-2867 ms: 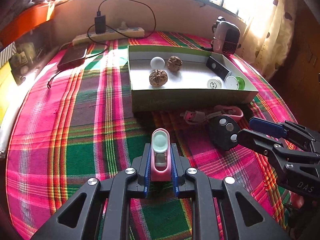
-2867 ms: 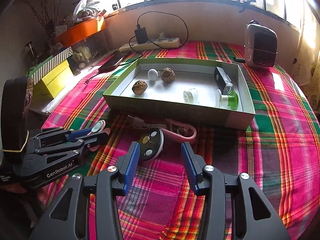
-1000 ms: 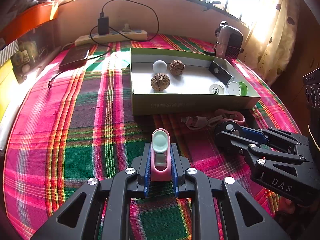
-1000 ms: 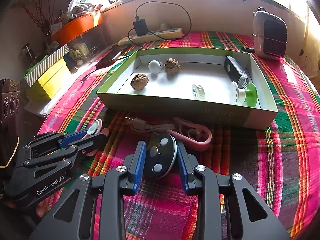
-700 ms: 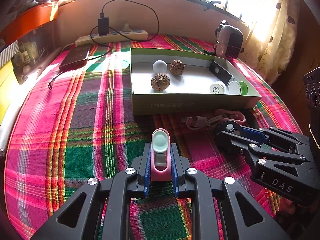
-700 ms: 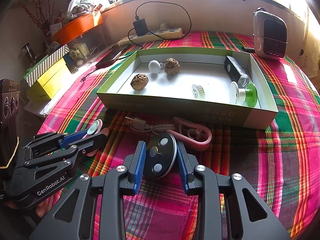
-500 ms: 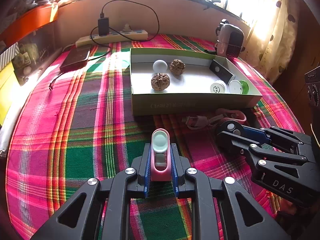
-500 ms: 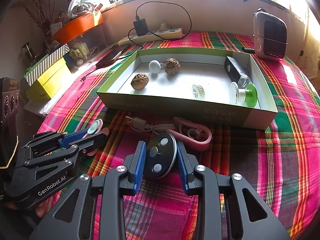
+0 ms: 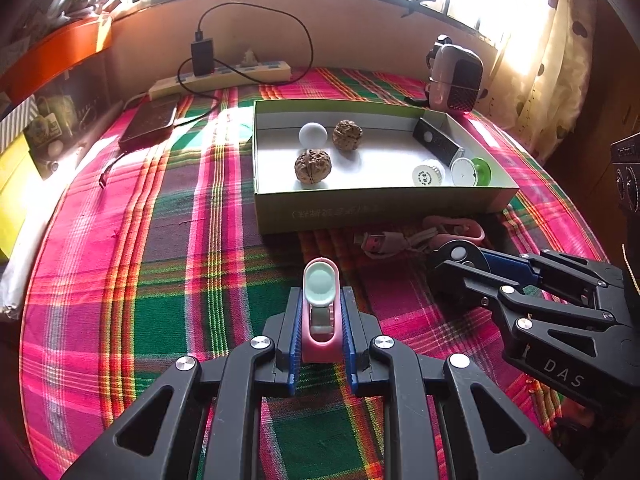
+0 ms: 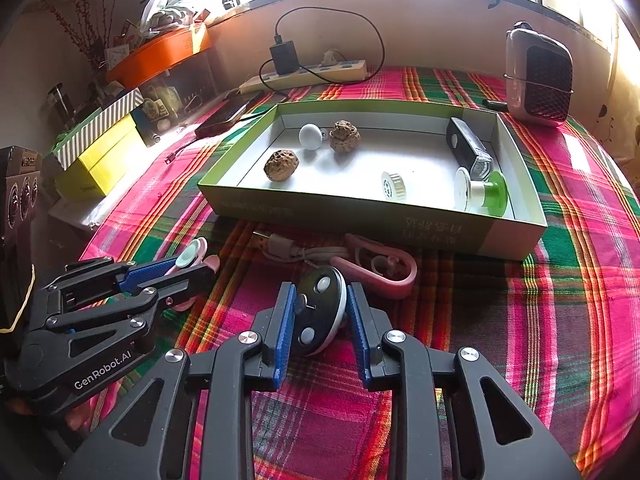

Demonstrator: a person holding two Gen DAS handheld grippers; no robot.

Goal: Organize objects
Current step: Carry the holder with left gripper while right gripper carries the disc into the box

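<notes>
My left gripper [image 9: 320, 300] is shut on a pink clip-like gadget with a pale green oval top [image 9: 320, 284], held low over the plaid cloth. In the right wrist view that gripper [image 10: 192, 268] sits at the left. My right gripper [image 10: 318, 312] has its jaws closing on a round black fob with white buttons [image 10: 316, 316], and both blue pads touch its sides. The fob [image 9: 460, 254] also shows between those fingers in the left wrist view. Behind both stands an open green box [image 10: 360, 212] that holds walnuts, a white ball and small parts.
A pink cable with a USB plug [image 10: 376, 268] lies between the fob and the box's front wall. At the back are a power strip [image 9: 224, 80], a dark phone [image 9: 150, 122] and a small heater [image 10: 538, 76]. A yellow box [image 10: 100, 160] stands at the left edge.
The right gripper came forward around the fob, and its jaws have narrowed onto it. The left gripper and the pink gadget have kept still.
</notes>
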